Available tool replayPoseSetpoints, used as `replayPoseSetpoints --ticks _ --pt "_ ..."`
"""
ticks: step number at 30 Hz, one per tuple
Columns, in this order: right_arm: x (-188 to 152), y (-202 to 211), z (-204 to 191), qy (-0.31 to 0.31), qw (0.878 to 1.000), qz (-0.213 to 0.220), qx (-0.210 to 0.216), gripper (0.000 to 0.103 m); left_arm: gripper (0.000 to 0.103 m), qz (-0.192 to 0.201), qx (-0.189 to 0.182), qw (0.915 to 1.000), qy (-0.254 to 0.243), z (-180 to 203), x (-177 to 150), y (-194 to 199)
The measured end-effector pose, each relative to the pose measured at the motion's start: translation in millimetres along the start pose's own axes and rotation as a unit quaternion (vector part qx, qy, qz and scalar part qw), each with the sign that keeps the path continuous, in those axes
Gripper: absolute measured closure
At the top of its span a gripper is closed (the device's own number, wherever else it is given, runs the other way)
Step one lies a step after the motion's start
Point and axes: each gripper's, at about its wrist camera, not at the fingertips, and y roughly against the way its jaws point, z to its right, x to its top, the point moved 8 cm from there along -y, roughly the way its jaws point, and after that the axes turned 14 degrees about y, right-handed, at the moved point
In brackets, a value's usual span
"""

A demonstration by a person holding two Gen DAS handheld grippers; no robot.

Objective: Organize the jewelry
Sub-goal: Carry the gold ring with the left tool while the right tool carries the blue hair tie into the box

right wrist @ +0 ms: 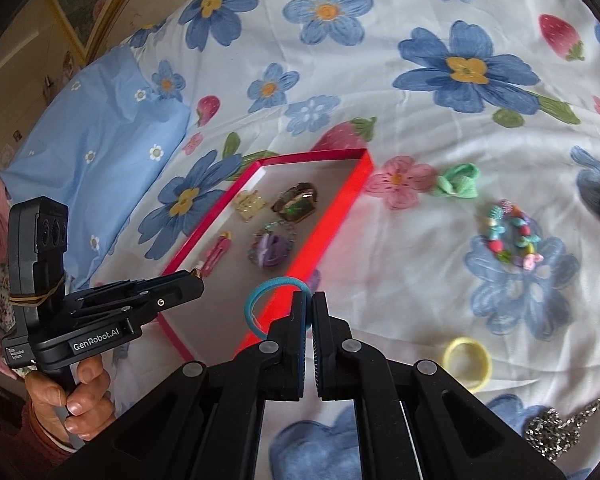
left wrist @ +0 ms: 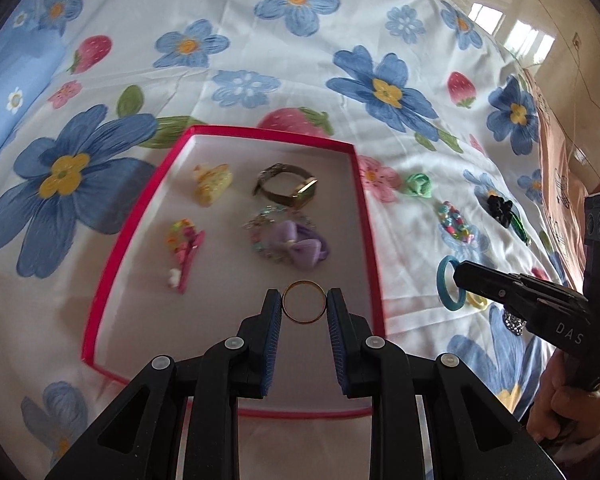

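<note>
On the bed, spread with a floral sheet (left wrist: 260, 40) of blue flowers and strawberries, sits a shallow red-rimmed tray (left wrist: 364, 208). The left tool (left wrist: 304, 304) hangs over the tray's near end, its two pads pinching a thin gold ring (left wrist: 286, 312) upright between them — the ring is gripped at its left and right edges, clear of the tray floor as far as I can see.

Inside the tray lie a pale yellow hair claw (left wrist: 212, 184), a watch with a gold case (left wrist: 292, 188), a pink hair clip with bright beads (left wrist: 186, 248) and a purple bow on a beaded bracelet (left wrist: 288, 240), all apart from one another.

The right tool (right wrist: 313, 304) has its pads pressed together on a teal hair tie (right wrist: 256, 300), whose loop hangs out to the left over the tray's red wall.

Loose on the sheet to the right of the tray: a green fabric bow (right wrist: 458, 180), a multicoloured bead bracelet (right wrist: 512, 236), a yellow hair tie (right wrist: 468, 360), a silver sparkly piece (right wrist: 556, 428) near the lower edge, and a black and green ornament (left wrist: 504, 212) farther off.

A hand (right wrist: 76, 400) grips the left tool's handle; another hand (left wrist: 560, 404) holds the right one.
</note>
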Motion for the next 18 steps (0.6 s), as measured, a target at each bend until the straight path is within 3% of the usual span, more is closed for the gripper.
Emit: replayPoseSetpoints --ticks 18 --pt "23.2 -61.8 -52.2 0.057 0.997 -0.038 0.037 0.1 0.081 0.003 0.051 0.998 0.037 -59.5 9.6 -7.1"
